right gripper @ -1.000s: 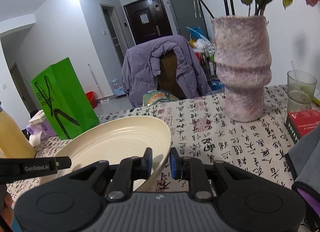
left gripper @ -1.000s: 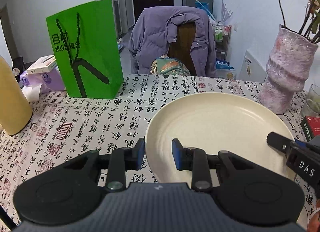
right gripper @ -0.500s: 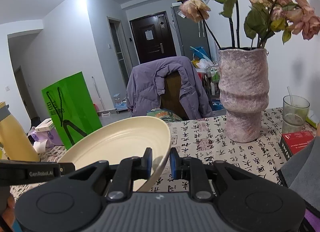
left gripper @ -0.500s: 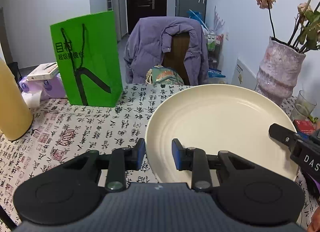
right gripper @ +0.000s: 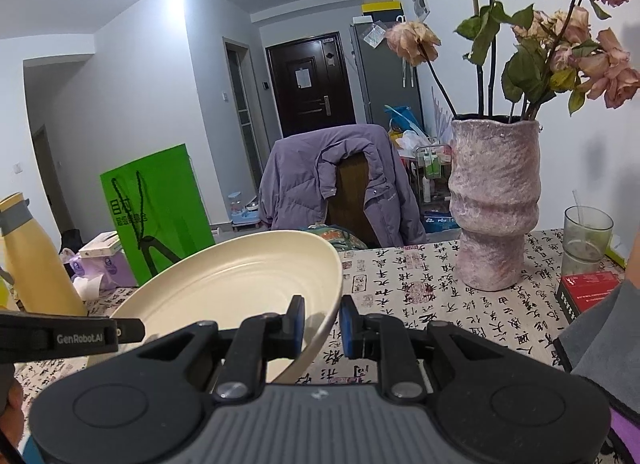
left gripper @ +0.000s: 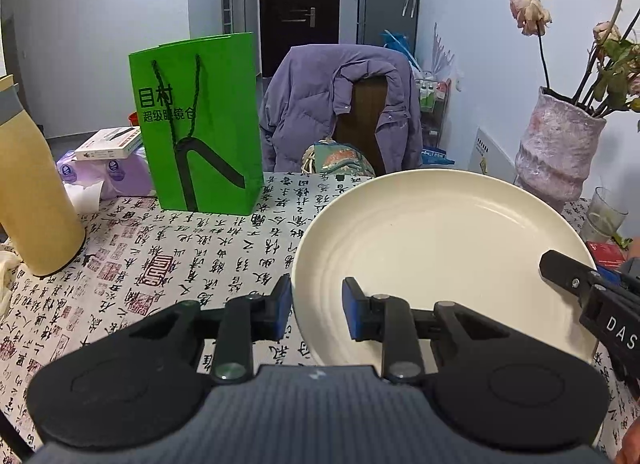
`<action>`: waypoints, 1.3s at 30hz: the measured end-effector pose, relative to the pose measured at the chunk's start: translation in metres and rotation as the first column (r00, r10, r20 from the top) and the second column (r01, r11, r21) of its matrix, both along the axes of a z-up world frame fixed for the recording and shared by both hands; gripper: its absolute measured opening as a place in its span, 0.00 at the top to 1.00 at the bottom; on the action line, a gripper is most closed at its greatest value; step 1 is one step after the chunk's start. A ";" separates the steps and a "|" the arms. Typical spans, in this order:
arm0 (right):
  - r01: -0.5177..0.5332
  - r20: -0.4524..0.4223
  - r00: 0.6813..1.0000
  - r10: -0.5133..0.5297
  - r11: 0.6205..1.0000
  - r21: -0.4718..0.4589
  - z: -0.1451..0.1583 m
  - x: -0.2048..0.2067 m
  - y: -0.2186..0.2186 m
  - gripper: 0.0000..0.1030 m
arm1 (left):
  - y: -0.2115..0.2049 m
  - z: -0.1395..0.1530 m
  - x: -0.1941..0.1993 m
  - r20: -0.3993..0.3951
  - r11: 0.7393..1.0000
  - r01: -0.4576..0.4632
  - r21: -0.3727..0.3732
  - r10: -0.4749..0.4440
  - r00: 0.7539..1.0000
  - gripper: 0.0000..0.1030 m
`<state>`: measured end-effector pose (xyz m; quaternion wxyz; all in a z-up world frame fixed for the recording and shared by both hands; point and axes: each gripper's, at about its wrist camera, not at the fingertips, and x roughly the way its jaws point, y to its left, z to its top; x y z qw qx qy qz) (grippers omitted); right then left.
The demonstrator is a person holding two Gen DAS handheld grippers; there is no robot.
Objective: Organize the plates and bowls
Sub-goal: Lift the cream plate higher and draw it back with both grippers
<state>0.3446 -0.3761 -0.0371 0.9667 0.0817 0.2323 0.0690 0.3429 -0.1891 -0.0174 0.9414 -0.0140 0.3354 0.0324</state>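
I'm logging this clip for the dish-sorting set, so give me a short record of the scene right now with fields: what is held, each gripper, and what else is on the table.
held item: cream plate, lifted and tilted above the table
left gripper: shut on the plate's left rim
right gripper: shut on the plate's right rim
table: cloth printed with black calligraphy
left side: yellow bottle, green paper bag
right side: pink vase with dried roses, glass, red box
behind table: chair draped with a purple jacket
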 end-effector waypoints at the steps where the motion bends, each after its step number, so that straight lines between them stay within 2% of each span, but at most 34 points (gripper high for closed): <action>1: 0.000 0.004 1.000 0.000 1.000 -0.002 0.001 -0.003 0.001 0.83 | 0.000 0.001 -0.003 0.003 1.000 0.001 0.001 -0.001 1.000 0.73; 19: 0.025 0.039 0.999 -0.024 1.000 -0.011 0.022 -0.061 0.010 0.83 | 0.006 0.023 -0.062 0.065 1.000 0.024 -0.004 -0.024 0.998 0.73; 39: 0.036 0.077 0.996 -0.035 0.999 -0.014 0.034 -0.126 0.027 0.83 | 0.022 0.035 -0.127 0.115 0.999 0.045 -0.012 -0.043 0.992 0.73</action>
